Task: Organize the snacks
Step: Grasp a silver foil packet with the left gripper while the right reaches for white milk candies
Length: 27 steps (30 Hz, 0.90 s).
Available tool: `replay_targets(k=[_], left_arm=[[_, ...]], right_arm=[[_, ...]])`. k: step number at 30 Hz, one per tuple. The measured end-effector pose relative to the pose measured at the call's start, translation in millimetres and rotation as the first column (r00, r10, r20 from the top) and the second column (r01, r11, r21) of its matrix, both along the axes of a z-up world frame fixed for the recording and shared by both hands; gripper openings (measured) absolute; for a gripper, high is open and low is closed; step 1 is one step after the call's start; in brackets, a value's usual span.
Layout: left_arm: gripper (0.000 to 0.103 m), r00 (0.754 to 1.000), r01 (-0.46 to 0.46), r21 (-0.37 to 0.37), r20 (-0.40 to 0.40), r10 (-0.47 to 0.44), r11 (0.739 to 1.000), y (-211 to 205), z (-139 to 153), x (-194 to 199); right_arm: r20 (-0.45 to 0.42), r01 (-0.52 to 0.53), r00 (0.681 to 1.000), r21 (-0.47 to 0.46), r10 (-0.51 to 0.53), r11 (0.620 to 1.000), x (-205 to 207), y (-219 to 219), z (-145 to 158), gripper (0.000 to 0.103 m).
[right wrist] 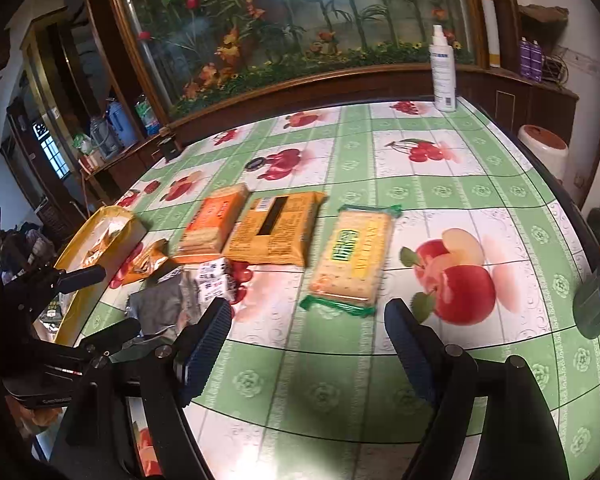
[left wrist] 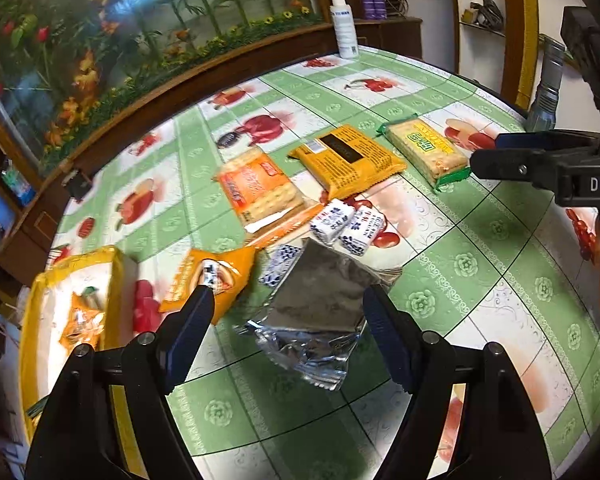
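Green-checked oilcloth covers the table [right wrist: 440,196], where a yellow tray [left wrist: 116,276] waits at the left edge. Three large cracker packs [right wrist: 350,258] lie in a row, then one silver pouch [left wrist: 320,304], one small orange packet [left wrist: 216,280] and three blue-white candies [left wrist: 332,220]. Left gripper [left wrist: 288,312] and right gripper [right wrist: 308,332] hover with jaws spread, empty; best to straddle one pack squarely before closing.

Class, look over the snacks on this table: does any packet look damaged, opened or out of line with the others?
Yes. The crumpled silver foil packet looks torn open, lying askew across small blue-and-white wrapped candies, unlike the three flat biscuit packs behind.
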State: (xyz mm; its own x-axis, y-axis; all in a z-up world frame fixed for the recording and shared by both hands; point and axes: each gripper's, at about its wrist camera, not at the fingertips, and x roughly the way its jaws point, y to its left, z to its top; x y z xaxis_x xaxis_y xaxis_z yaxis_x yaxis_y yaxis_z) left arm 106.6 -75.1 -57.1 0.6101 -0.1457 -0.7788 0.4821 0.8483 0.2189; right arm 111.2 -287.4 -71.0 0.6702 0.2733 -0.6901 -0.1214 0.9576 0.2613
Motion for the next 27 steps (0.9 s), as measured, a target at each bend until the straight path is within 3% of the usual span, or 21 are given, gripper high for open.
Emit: replay_targets(k=[7,12,16,20,24,27], left_arm=[[0.077,0.993,0.03,-0.03,-0.11,-0.033,0.999,-8,-19,12],[0.077,0.991,0.036,-0.022,-0.128,-0.039,0.999,-12,-32,12],[0.077,0.982,0.028,-0.094,-0.185,-0.045,0.995,-6,-33,17],[0.077,0.977,0.018,-0.119,-0.208,-0.043,0.993,-5,-34,21],[0.077,0.977,0.019,-0.131,-0.208,-0.046,0.991,-2,-34,20],[0.077,0.978,0.021,-0.137,-0.201,-0.048,0.99,-1,-34,21]], right_arm=[[-0.052,0.048,0.997,-0.01,-0.049,0.999,26,1,-12,0.082],[-0.078,0.095,0.992,-0.057,-0.099,0.994,47,8,-20,0.082],[-0.027,-0.034,0.999,0.041,0.035,0.999,34,27,-7,0.082],[-0.028,-0.157,0.987,-0.049,0.156,0.986,32,71,-7,0.079],[-0.082,-0.196,0.978,-0.077,0.189,0.978,48,91,-16,0.048],[-0.119,-0.224,0.97,-0.106,0.211,0.969,53,101,-25,0.048]])
